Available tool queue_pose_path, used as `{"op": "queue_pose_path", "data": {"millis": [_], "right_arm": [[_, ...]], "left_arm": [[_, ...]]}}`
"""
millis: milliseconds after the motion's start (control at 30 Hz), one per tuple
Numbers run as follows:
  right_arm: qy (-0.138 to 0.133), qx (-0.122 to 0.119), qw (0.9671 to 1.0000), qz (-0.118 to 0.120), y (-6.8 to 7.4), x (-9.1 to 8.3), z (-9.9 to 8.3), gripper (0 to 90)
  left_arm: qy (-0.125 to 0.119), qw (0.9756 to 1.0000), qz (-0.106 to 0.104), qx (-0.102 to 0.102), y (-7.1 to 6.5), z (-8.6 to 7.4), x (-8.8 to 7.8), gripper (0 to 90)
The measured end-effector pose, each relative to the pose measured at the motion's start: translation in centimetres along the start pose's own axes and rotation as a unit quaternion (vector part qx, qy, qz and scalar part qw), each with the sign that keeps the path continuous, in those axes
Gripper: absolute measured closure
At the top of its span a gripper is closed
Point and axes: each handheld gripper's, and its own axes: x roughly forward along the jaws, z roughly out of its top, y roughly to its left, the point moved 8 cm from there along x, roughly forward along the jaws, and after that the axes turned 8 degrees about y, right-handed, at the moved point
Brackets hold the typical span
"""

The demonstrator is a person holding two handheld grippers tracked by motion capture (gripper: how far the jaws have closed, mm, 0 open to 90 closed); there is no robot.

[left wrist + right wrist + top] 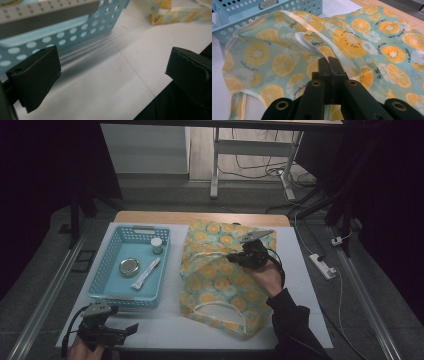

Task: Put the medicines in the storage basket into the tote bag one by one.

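Observation:
A cloth bag printed with orange slices lies flat on the white table, right of a light-blue basket. My right gripper rests on the bag's upper middle. In the right gripper view its jaws are shut on the bag's cream strap, which runs between the pads. My left gripper sits low at the table's front left, just below the basket. Its jaws stand wide open over bare tabletop with nothing between them, beside the basket wall.
Inside the basket are a small white bottle, a round metal tin and a white tube. The bag's lower handle loop lies near the front edge. A power strip and cables lie on the floor at right.

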Motion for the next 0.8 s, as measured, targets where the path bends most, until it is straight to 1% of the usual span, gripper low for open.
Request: {"op": "queue_pose_path", "data": {"millis": [167,333,500,700,800], "right_arm": [[0.003,0.0,1.0,-0.001,0.0,0.1,-0.1,90.0],[0.003,-0.002,1.0,0.0,0.0,0.1,0.0,90.0],[0.002,-0.002,1.0,-0.001,-0.1,0.1,-0.1,90.0],[0.003,-0.003,1.0,-0.001,-0.1,0.1,0.0,90.0],[0.004,-0.004,1.0,0.0,-0.1,0.1,-0.1,90.0]], "left_arm": [[-0.01,0.9999,-0.011,0.005,-0.2,0.5,-0.6,0.1],[-0.026,0.9995,-0.011,0.012,-0.1,1.2,-1.3,0.0],[-0.031,0.9993,-0.015,0.018,-0.3,1.7,-1.7,0.0],[-0.039,0.9988,-0.013,0.026,-0.4,2.6,-1.9,0.0],[-0.038,0.9988,-0.007,0.028,-0.3,3.1,-1.8,0.0]]}}
